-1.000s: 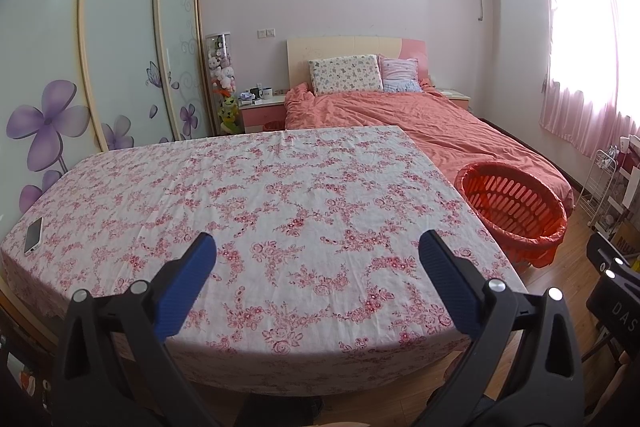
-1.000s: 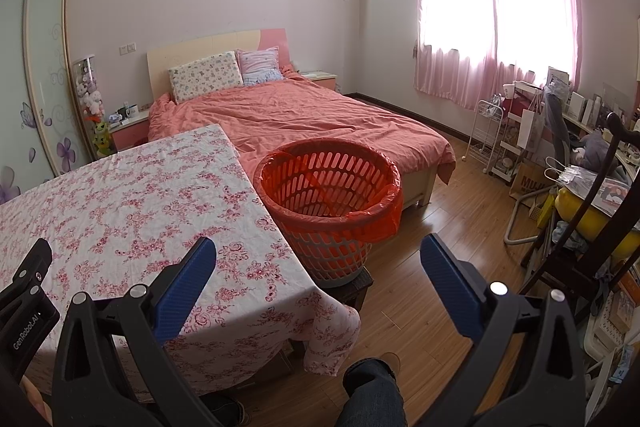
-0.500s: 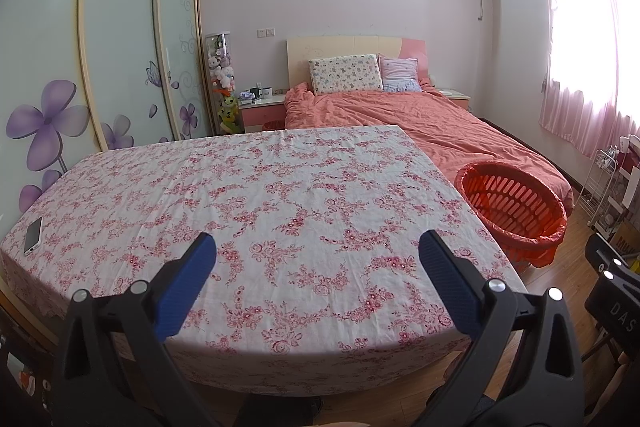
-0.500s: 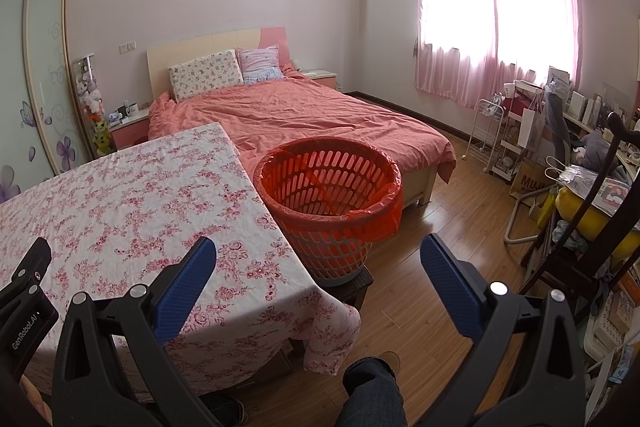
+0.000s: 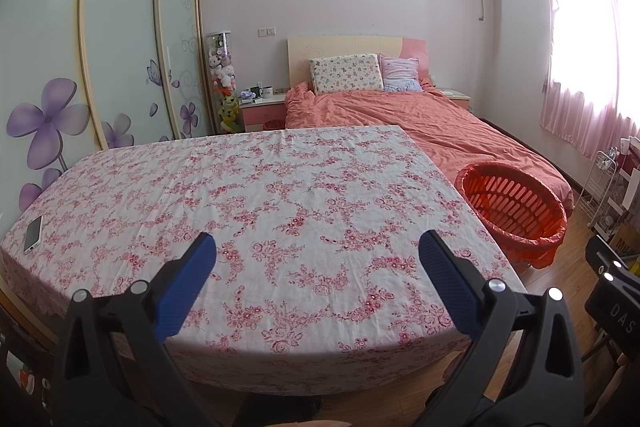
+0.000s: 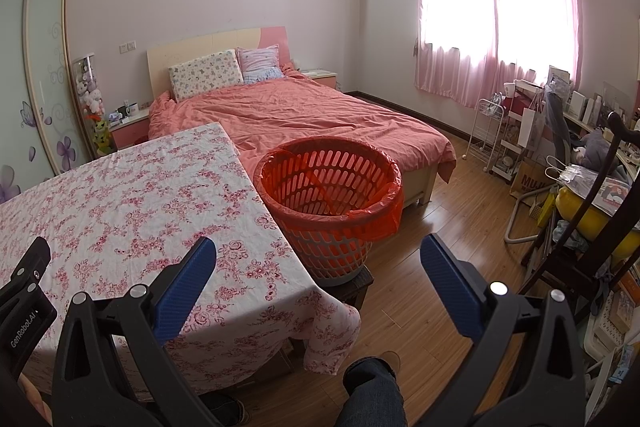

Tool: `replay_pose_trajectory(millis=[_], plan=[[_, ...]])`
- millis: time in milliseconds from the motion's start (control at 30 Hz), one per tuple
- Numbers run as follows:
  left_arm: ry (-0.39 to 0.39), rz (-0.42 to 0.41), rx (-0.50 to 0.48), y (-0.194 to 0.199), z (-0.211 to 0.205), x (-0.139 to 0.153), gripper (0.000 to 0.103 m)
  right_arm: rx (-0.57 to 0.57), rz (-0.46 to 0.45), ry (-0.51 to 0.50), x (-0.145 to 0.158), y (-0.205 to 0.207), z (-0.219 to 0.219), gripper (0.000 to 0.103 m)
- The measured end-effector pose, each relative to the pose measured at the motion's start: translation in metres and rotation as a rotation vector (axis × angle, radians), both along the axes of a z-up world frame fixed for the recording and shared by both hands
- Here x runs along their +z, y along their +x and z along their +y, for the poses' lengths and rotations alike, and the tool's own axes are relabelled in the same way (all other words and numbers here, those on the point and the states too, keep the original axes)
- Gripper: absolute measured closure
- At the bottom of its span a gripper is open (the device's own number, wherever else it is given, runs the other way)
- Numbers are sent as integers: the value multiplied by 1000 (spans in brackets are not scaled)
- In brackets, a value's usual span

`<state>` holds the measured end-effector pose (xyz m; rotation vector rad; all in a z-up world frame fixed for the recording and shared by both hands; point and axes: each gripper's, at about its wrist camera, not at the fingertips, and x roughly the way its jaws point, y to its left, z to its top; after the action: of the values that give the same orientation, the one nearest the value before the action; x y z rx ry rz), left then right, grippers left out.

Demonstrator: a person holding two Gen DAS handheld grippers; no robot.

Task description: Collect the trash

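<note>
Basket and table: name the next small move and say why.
Probably pan both tools to search for trash. Left tool and right tool are open and empty; the table shows only a phone, and the basket looks empty.

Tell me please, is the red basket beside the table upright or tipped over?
Upright. The red basket stands with its rim facing up, a red bag folded over the edge.

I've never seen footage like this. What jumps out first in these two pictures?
Probably the orange laundry-style basket with its red liner, standing on a low stand between the flowered table and the salmon-pink bed. In the foreground of each view a blue-padded tool gapes open and holds nothing: the left tool over the tablecloth, the right tool facing the basket.
</note>
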<state>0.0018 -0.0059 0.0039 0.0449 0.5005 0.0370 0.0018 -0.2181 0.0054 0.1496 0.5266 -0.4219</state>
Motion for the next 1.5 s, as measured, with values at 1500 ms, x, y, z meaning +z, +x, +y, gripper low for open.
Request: replay_pose_trajectory(millis=[1500], plan=[[-2, 6, -1, 0, -5, -1, 4, 0, 2, 0, 1, 1, 0, 2]])
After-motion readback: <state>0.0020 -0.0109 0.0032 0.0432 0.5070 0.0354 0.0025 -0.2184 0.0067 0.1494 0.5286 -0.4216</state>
